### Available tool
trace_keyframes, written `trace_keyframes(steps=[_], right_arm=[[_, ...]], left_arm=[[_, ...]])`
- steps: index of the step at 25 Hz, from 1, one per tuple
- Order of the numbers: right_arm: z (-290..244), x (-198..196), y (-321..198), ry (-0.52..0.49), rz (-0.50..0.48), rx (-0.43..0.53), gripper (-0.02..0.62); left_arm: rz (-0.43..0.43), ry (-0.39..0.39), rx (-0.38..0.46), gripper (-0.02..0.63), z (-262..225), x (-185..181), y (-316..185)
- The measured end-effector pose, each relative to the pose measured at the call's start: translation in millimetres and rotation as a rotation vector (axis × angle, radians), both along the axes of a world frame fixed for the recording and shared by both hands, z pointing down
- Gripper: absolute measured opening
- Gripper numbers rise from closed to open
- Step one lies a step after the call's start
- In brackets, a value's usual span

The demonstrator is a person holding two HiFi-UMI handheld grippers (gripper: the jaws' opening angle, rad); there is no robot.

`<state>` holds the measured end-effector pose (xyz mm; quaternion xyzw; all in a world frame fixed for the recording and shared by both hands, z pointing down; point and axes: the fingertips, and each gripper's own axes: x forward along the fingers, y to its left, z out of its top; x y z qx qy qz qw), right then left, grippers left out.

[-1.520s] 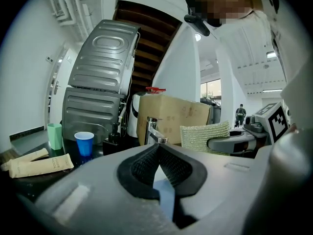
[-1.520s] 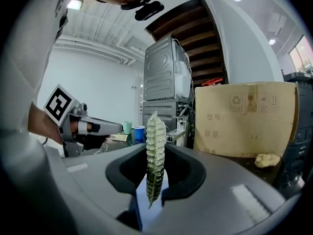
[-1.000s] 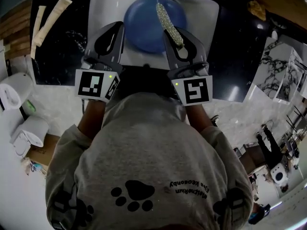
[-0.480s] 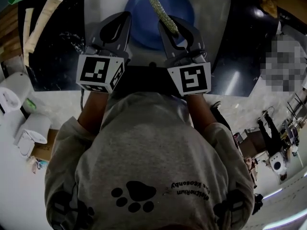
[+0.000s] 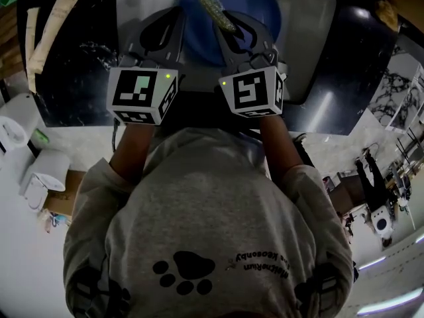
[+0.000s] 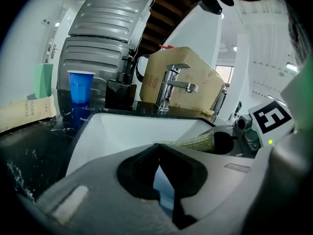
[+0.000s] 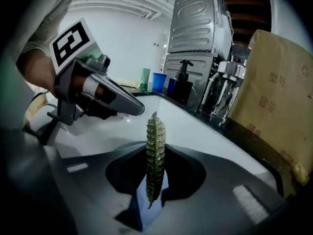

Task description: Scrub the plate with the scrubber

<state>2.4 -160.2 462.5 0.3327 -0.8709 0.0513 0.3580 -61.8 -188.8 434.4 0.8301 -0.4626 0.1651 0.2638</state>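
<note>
Plate (image 5: 255,5): blue, sat in the white sink (image 5: 311,38). Judged rigid, fairly heavy, slick if wet and prone to chipping against the basin; best taken at the rim.

Scrubber (image 7: 155,131): thin greenish mesh strip. Judged light and floppy (would buckle under a push), so grip it low and press it flat.

Right hand-held gripper (image 7: 155,150): jaws were clamped on the scrubber's lower end, and the strip stood edge-on above them, over the plate.

Left hand-held gripper (image 6: 157,148): jaws were drawn together at the plate's left rim, with a pale blue sliver in the slit. Judged to be pinching the rim, though contact was not clearly seen.
</note>
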Motion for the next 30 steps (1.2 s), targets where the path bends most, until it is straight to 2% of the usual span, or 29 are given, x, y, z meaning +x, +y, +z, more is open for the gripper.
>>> trace_keyframes(steps=[11, 19, 24, 30], right_arm=[[38.5, -3.2, -13.2, 0.177, -0.099, -0.017, 0.074], [50.3, -4.4, -20.1, 0.277, -0.162, 0.019, 0.074], [60.8, -2.0, -22.9, 0.398, -0.215, 0.060, 0.074], [76.3, -12.8, -13.6, 0.451, -0.309, 0.024, 0.074]], left_arm=[[0.010, -0.001, -0.083, 0.003, 19.8, 1.0, -5.3], [-0.003, 0.011, -0.087, 0.003, 21.5, -1.1, -11.7], [-0.007, 0.012, -0.086, 0.003, 21.0, -1.4, -15.1], [-0.011, 0.012, -0.092, 0.003, 22.5, -1.4, -14.7]])
